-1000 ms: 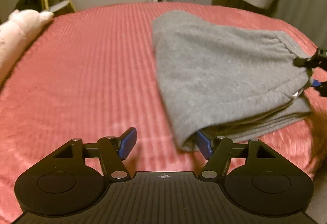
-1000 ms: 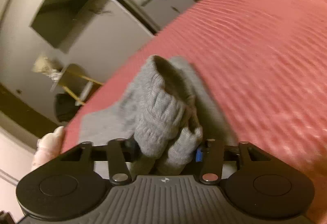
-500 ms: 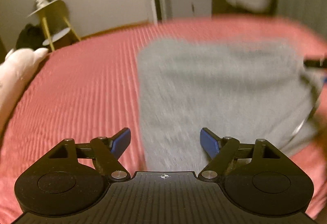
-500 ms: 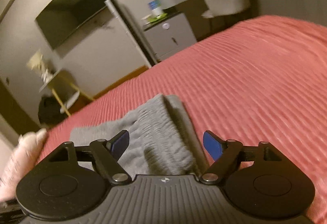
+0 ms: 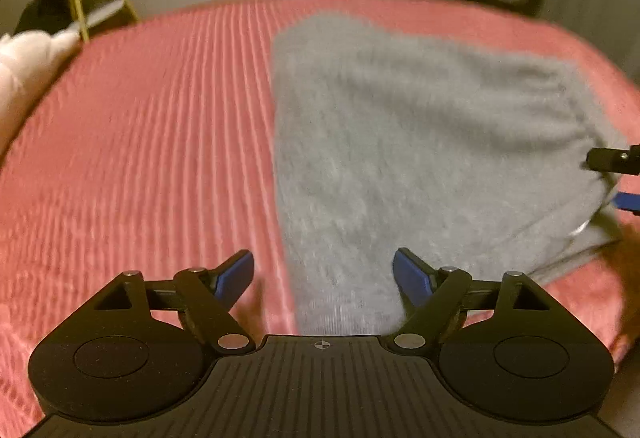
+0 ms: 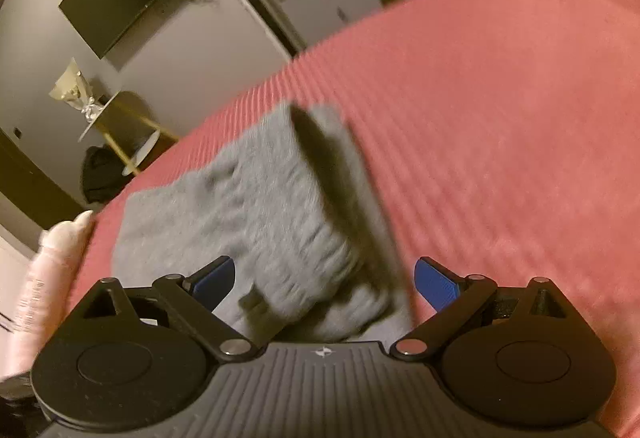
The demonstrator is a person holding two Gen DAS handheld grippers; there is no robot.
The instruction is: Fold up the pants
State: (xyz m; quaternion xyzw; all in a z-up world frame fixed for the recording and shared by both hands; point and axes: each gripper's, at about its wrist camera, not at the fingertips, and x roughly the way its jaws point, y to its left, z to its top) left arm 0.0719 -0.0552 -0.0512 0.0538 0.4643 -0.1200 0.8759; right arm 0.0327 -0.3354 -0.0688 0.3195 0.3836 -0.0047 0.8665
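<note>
Grey pants (image 5: 420, 142) lying folded on the red bedspread (image 5: 152, 142), released by both claws within the last second. A second ago pinched at the near corner by the left one and bunched between the pads of the right; now flat, free of both. In the left wrist view, spread ahead of the left gripper (image 5: 323, 270) and to its right, with the near folded corner between the blue pads but untouched. In the right wrist view, pants (image 6: 248, 214) stretching ahead and leftward of the right gripper (image 6: 325, 278), ribbed waistband end closest, lying loose between the pads.

Left jaws spread wide and opening; right jaws spread to their widest and opening too, cloth between each pair but not pressed. Right gripper also glimpsed at the far right edge of the left view (image 5: 616, 174), just at the waistband end.

Likely meaning: one fold laid down and let go. Stack looks thick and layered, edges fairly even, so either nearly done or ready for a final halving. Pink plush (image 5: 28, 66) off to the far left, well apart.
</note>
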